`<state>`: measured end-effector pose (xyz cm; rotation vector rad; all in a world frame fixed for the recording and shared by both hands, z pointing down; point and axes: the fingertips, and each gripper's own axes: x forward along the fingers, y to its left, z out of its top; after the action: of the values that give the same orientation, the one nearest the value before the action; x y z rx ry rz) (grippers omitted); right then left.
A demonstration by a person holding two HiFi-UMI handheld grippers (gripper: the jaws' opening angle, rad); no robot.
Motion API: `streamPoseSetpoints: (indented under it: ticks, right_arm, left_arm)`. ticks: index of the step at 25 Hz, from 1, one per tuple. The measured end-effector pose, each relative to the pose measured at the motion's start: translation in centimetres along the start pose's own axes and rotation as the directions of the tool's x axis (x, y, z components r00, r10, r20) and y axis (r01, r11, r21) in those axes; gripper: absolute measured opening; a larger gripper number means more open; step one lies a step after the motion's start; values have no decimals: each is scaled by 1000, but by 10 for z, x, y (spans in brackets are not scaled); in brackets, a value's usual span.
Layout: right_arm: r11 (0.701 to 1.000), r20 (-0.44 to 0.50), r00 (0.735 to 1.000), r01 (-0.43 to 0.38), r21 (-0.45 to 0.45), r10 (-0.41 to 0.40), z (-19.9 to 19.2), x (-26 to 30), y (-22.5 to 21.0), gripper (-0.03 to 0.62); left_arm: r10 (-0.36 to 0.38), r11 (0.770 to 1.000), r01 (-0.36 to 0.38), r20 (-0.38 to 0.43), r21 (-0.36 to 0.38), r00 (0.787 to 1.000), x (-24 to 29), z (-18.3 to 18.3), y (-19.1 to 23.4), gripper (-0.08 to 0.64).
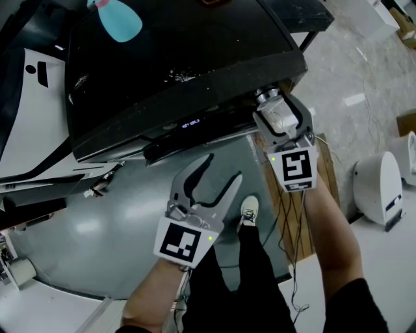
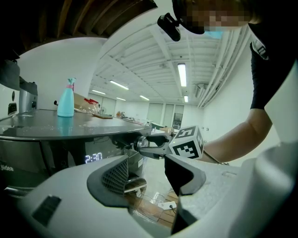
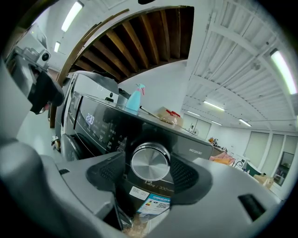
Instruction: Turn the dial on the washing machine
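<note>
The silver dial (image 1: 268, 97) sits at the right end of the dark washing machine's (image 1: 182, 52) control panel, right of the lit display (image 1: 190, 123). My right gripper (image 1: 273, 105) is at the dial, one jaw on each side of it. In the right gripper view the dial (image 3: 150, 161) fills the gap between the pads of the right gripper (image 3: 150, 171), which is shut on it. My left gripper (image 1: 222, 170) hangs lower, in front of the machine's door (image 1: 130, 221), open and empty. The left gripper view shows the left gripper (image 2: 149, 173) open, with the right gripper's marker cube (image 2: 186, 142) beyond.
A turquoise spray bottle (image 1: 120, 19) stands on the machine's top. A white appliance (image 1: 32, 123) stands to the left. On the floor at right are a wooden board (image 1: 325, 169), cables and a white rounded device (image 1: 377, 185). The person's shoe (image 1: 249, 209) is below the door.
</note>
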<state>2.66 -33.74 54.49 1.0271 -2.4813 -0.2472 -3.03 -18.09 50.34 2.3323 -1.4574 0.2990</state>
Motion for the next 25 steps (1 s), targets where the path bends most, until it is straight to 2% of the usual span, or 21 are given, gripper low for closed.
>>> streamPoseSetpoints:
  ticks: [10, 12, 14, 18, 20, 25]
  right_arm:
    - [1000, 1, 1000, 28, 0, -28, 0, 3, -4, 272]
    - [998, 4, 1000, 20, 54, -21, -1, 3, -5, 270]
    - [987, 29, 1000, -7, 160, 3, -1, 4, -7, 268]
    - [912, 103, 994, -77, 403, 38, -3, 4, -14, 270]
    - [905, 110, 994, -73, 419, 29, -5, 3, -15, 272]
    - [926, 81, 997, -39, 376, 9, -3, -2, -12, 278]
  left_arm:
    - [3, 999, -4, 23, 40, 1000, 7, 15, 12, 224]
    - [0, 999, -1, 21, 38, 1000, 8, 14, 12, 224]
    - [-3, 999, 2, 18, 37, 1000, 7, 13, 11, 224]
    - [-7, 999, 6, 18, 42, 1000, 6, 12, 10, 224]
    - [-8, 999, 8, 16, 38, 1000, 5, 12, 10, 224]
    - [-14, 999, 14, 16, 39, 1000, -1, 13, 8, 224]
